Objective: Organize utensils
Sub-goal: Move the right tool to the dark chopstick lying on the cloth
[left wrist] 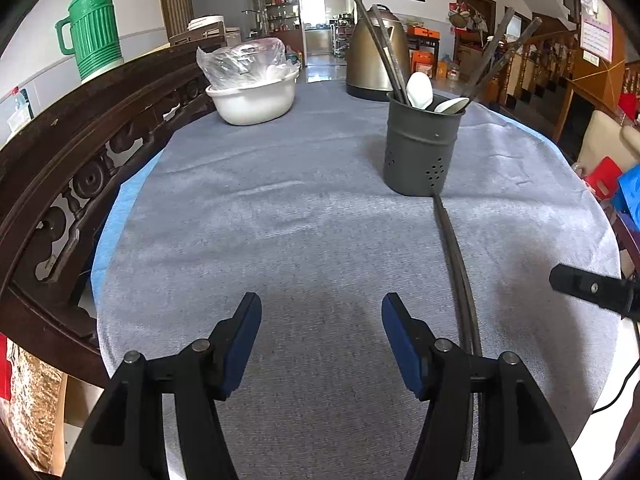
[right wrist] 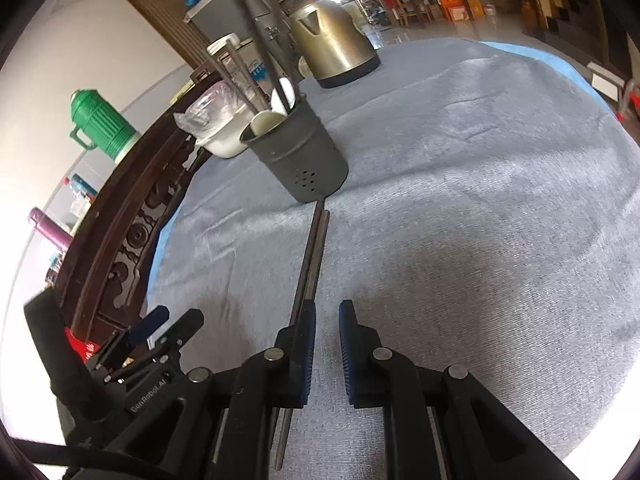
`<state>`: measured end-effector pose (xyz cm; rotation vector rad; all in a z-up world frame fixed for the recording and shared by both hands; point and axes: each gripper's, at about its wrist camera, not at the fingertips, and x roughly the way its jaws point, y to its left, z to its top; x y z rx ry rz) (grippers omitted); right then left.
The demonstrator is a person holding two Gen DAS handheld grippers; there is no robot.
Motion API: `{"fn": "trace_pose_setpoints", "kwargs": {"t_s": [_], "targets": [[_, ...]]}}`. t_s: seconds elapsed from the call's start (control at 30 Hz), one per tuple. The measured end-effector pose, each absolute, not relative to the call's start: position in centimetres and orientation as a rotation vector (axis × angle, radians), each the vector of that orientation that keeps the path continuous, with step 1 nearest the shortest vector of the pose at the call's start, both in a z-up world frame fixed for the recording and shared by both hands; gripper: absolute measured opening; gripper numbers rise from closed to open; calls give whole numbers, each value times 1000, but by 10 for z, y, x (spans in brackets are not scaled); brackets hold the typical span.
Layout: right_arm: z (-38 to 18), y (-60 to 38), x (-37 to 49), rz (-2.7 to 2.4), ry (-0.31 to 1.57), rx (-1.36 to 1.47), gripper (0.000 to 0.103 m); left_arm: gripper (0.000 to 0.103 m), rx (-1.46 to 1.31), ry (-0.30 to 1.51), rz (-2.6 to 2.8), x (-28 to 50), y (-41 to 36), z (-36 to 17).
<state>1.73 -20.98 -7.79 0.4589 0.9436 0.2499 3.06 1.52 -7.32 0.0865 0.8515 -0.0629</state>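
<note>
The round bench under a grey-blue woven cloth [left wrist: 280,220] carries everything, largest first: a bronze metal electric kettle [left wrist: 374,60] at the far edge, and a white plastic basin with a crumpled clear bag in it [left wrist: 252,100] at the far left edge by the carved dark wooden rail [left wrist: 80,160]. These stand well back, leaving the near half free for sorting.

Toward the middle stands the dark grey perforated metal utensil holder [left wrist: 420,148]. It already holds several dark chopsticks and two white ceramic spoons [left wrist: 419,90], all leaning on its rim, so it looks to be the collecting point.

A pair of long dark chopsticks [left wrist: 460,272] lies flat on the cloth, its far tips at the foot of the holder and its length running back to the near edge. These seem to be the last loose pieces.

The right gripper [right wrist: 327,340] sits low over their near end. Its fingers [right wrist: 308,344] are narrowly parted and hold nothing, with the chopsticks passing just beside and under the left one, probably lining up for a pinch.

The left gripper [left wrist: 321,340] hovers beside the pair, its fingers spread wide and bare.
</note>
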Motion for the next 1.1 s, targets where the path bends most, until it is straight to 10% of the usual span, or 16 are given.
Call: {"fn": "trace_pose_setpoints", "kwargs": {"t_s": [0.9,1.1], "targets": [[-86,-213,10,227,938,447,27,71,70,853,-43,23,24,-72],[-86,-213,6,231,920,463,58,71,60,845,-44,21,30,-71]]}}
